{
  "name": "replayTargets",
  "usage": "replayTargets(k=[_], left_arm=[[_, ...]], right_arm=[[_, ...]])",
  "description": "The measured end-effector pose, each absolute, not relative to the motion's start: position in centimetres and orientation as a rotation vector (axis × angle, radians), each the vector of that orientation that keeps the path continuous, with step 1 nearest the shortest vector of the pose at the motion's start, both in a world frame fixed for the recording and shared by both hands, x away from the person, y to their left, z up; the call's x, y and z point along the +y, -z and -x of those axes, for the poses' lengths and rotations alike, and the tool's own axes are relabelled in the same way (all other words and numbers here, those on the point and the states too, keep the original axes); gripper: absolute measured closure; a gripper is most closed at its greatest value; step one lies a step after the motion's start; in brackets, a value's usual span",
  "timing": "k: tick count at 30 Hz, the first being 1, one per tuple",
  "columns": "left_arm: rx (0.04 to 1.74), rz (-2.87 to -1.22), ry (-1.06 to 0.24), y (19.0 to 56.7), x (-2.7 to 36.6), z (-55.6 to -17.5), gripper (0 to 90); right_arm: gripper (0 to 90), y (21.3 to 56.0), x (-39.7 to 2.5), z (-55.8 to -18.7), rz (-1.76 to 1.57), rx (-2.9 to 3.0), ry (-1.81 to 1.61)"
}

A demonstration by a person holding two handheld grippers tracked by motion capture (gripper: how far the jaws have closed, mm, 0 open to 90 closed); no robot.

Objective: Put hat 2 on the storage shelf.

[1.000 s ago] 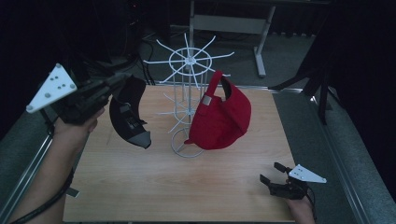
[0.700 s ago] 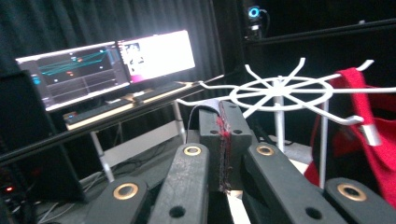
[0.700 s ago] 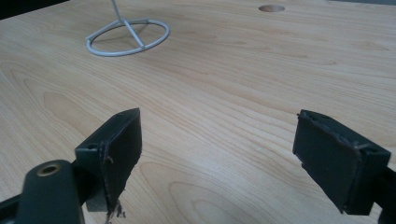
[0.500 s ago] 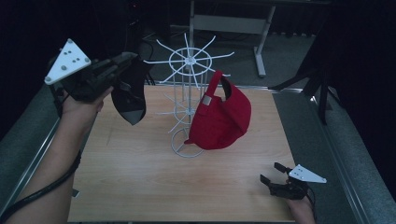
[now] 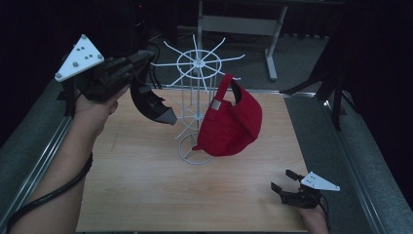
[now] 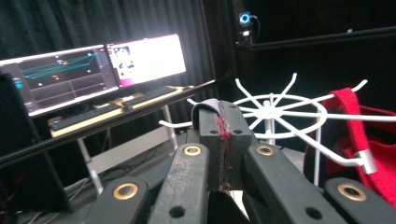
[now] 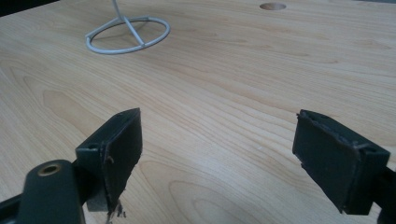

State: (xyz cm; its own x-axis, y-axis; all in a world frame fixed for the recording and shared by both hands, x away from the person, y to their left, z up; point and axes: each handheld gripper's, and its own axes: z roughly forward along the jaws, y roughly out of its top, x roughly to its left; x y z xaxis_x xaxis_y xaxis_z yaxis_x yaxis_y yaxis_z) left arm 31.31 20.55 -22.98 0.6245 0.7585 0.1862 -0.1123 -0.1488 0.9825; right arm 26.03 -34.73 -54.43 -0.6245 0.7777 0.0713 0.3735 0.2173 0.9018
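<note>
Table [image 5: 146,195]: pale wood top, seen in the high view with grey strips along both sides. In the right gripper view a round hole [image 7: 273,6] is seen in its far part.

Rack [image 5: 197,105]: white wire, upright near the middle of the table on a ring base [image 7: 127,35], with spokes radiating from a hub at the top [image 6: 271,112].

Red cap [image 5: 229,124]: hung by its rear strap on a spoke at the rack's right side, crown hanging low beside the post, just above the table. In the left gripper view its strap [image 6: 348,119] is seen looped over a hook.

Black cap [image 5: 151,105]: held in the air at the rack's left, close to the spokes, well above the table, brim pointing down and right.

Left gripper [image 5: 136,66]: raised at the upper left, held by a hand [image 5: 95,109]. Its jaws are pressed together on a thin strip of the black cap [image 6: 212,107], as seen in the left gripper view.

Right gripper [image 5: 283,181]: low at the table's near right corner, jaws spread wide with nothing between them. Its pads [image 7: 119,154] are seen just over bare wood.

Monitors [image 6: 93,70]: two lit screens on a desk beyond the table, seen in the left gripper view.
</note>
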Motion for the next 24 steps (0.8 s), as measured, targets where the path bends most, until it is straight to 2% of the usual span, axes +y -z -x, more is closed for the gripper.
replayTargets(k=[8,24], left_arm=[[0.567,-1.575,-0.833,23.2,19.9,-32.0,90.0],[0.565,-1.618,-0.746,24.7,18.6,-32.7,89.5]], right_arm=[[15.6,54.4,-34.7,-26.1,-1.070,2.100,-1.379],[15.6,54.5,-34.9,-26.1,-1.078,2.098,-1.382]])
